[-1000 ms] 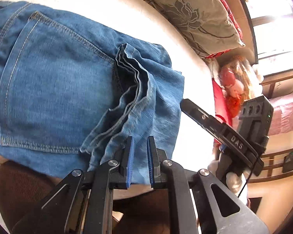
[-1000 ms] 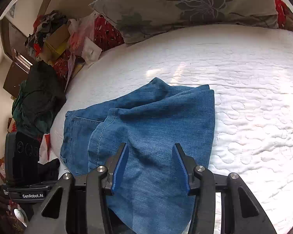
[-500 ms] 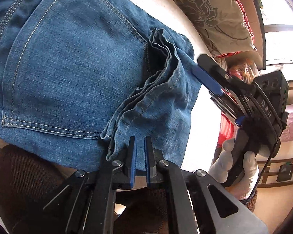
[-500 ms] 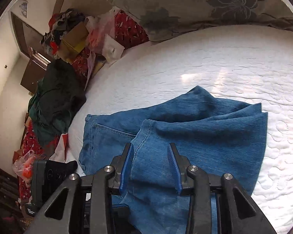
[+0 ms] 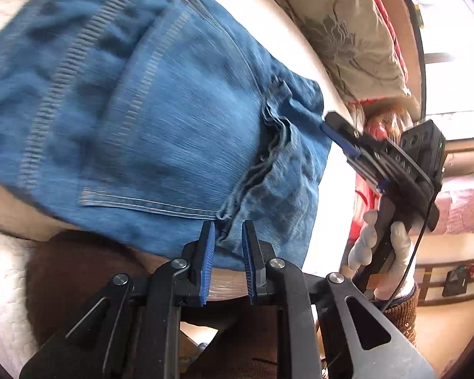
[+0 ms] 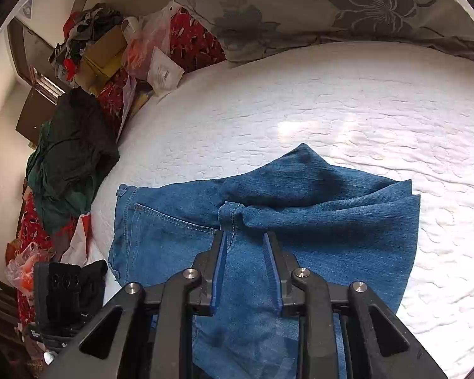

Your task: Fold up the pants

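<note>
Blue jeans (image 6: pixel 316 208) lie folded on the white quilted bed (image 6: pixel 347 101), the legs doubled over the seat with its back pocket (image 5: pixel 173 145). My left gripper (image 5: pixel 227 237) is part open, its blue pads on either side of the bunched leg hems (image 5: pixel 252 173) at the near edge; no cloth sits between them. My right gripper (image 6: pixel 245 240) is part open over the folded legs, just behind the hem (image 6: pixel 229 211), and holds nothing. It also shows in the left wrist view (image 5: pixel 341 132), at the right edge of the jeans.
A floral grey pillow (image 6: pixel 316 9) lies at the head of the bed. Piled clothes, boxes and bags (image 6: pixel 94 63) crowd the bed's left side, with a dark green garment (image 6: pixel 69 158). A brown cushion (image 5: pixel 79 278) sits below the near bed edge.
The left gripper has opened slightly and let go of the hems, moving along the jeans. The right gripper has narrowed and moved in over the folded legs.
</note>
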A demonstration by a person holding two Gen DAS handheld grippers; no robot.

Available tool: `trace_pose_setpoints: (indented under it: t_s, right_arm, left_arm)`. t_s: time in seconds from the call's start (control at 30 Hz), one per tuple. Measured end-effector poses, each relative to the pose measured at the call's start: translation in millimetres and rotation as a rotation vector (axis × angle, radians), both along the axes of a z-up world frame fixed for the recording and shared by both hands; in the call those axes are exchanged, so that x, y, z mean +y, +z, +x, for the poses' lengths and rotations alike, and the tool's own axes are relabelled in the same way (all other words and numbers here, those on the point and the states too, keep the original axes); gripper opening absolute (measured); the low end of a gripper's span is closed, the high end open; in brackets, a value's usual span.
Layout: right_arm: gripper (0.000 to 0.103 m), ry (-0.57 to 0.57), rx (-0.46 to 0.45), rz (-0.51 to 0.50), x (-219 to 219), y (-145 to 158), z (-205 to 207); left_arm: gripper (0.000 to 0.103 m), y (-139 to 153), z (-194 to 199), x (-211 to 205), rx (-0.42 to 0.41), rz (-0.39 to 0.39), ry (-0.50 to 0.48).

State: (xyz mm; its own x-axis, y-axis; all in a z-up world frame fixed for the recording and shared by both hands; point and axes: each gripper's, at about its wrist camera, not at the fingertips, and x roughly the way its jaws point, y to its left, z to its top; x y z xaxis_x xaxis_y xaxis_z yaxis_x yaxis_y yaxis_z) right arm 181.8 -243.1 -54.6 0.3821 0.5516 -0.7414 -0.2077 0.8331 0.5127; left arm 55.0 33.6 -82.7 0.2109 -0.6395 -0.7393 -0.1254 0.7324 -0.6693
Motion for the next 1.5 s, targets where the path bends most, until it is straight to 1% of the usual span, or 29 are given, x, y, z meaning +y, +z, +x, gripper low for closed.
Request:
trace_pose_setpoints:
  t_s: [0.03, 0.07, 0.13, 0.17, 0.2, 0.23, 0.3, 0.37, 0.47, 0.57, 0.7, 0.77, 0.87, 0.9, 1.03, 1.07, 1.1, 1.17, 1.23, 1.27, 1.3, 1.33, 1.37, 1.4, 1.5]
  right_arm:
    - [0.034, 0.005, 0.001, -0.007, -1, 3, -1]
    - [0.035, 0.012, 0.000, -0.020, 1, 5, -3]
    - [0.035, 0.041, -0.003, -0.040, 12, 9, -4]
    - [0.035, 0.053, -0.004, -0.048, 20, 10, -4]
    - [0.035, 0.066, -0.002, -0.053, 29, 9, -3]
    - [0.035, 0.081, 0.003, -0.057, 39, 9, -1]
    - [0.035, 0.111, 0.016, -0.073, 64, 8, 4]
    - [0.036, 0.141, 0.024, -0.090, 88, 9, 8]
    - [0.043, 0.185, 0.027, -0.112, 121, 13, 15]
    - [0.046, 0.241, 0.005, -0.170, 152, 20, 24]
    - [0.053, 0.312, -0.023, -0.252, 192, 25, 39]
    - [0.054, 0.355, -0.033, -0.284, 213, 25, 48]
    - [0.056, 0.440, -0.049, -0.343, 249, 20, 61]
    - [0.056, 0.475, -0.050, -0.364, 261, 16, 64]
    - [0.057, 0.599, -0.058, -0.450, 309, 0, 73]
    - [0.057, 0.626, -0.061, -0.468, 319, -4, 75]
    - [0.057, 0.650, -0.063, -0.488, 329, -8, 77]
    - [0.057, 0.707, -0.051, -0.534, 346, -20, 78]
    - [0.056, 0.765, -0.046, -0.614, 362, -33, 74]
    - [0.053, 0.794, -0.062, -0.647, 368, -36, 71]
    - [0.040, 0.823, -0.077, -0.650, 372, -34, 68]
    - [0.035, 0.838, -0.087, -0.648, 374, -30, 65]
    - [0.026, 0.838, -0.101, -0.655, 374, -26, 63]
    - [0.019, 0.845, -0.099, -0.652, 370, -23, 61]
    - [0.017, 0.820, -0.126, -0.597, 354, -4, 54]
  left_arm:
    - [0.015, 0, -5, 23, -0.002, -0.020, 0.061]
    - [0.017, -2, -9, 46, -0.001, -0.041, 0.130]
    - [0.036, -7, -21, 92, 0.002, -0.085, 0.277]
    - [0.053, -11, -27, 113, 0.012, -0.100, 0.356]
    - [0.062, -17, -32, 130, 0.024, -0.124, 0.432]
    - [0.064, -23, -37, 141, 0.033, -0.165, 0.487]
    - [0.064, -34, -40, 157, 0.049, -0.245, 0.542]
    - [0.064, -42, -40, 167, 0.050, -0.281, 0.563]
    - [0.066, -52, -33, 168, 0.052, -0.330, 0.559]
    - [0.066, -66, -28, 168, 0.065, -0.363, 0.549]
    - [0.066, -70, -31, 162, 0.082, -0.386, 0.543]
    - [0.066, -69, -36, 161, 0.068, -0.371, 0.536]
    - [0.066, -66, -35, 160, 0.045, -0.293, 0.530]
    - [0.066, -67, -34, 160, 0.044, -0.283, 0.532]
    - [0.066, -69, -25, 160, 0.033, -0.319, 0.547]
    - [0.070, -69, -20, 159, 0.034, -0.317, 0.544]
    - [0.076, -70, -16, 157, 0.032, -0.318, 0.541]
    - [0.079, -70, -7, 153, 0.036, -0.300, 0.544]
    - [0.080, -71, -2, 150, 0.045, -0.275, 0.544]
    - [0.079, -70, -1, 149, 0.041, -0.269, 0.542]
    - [0.075, -68, -2, 149, 0.032, -0.256, 0.534]
    - [0.069, -66, -3, 149, 0.022, -0.235, 0.521]
    - [0.056, -64, -4, 149, 0.011, -0.220, 0.508]
    - [0.042, -63, -6, 149, 0.002, -0.212, 0.497]
    - [0.030, -53, -9, 148, -0.036, -0.206, 0.474]
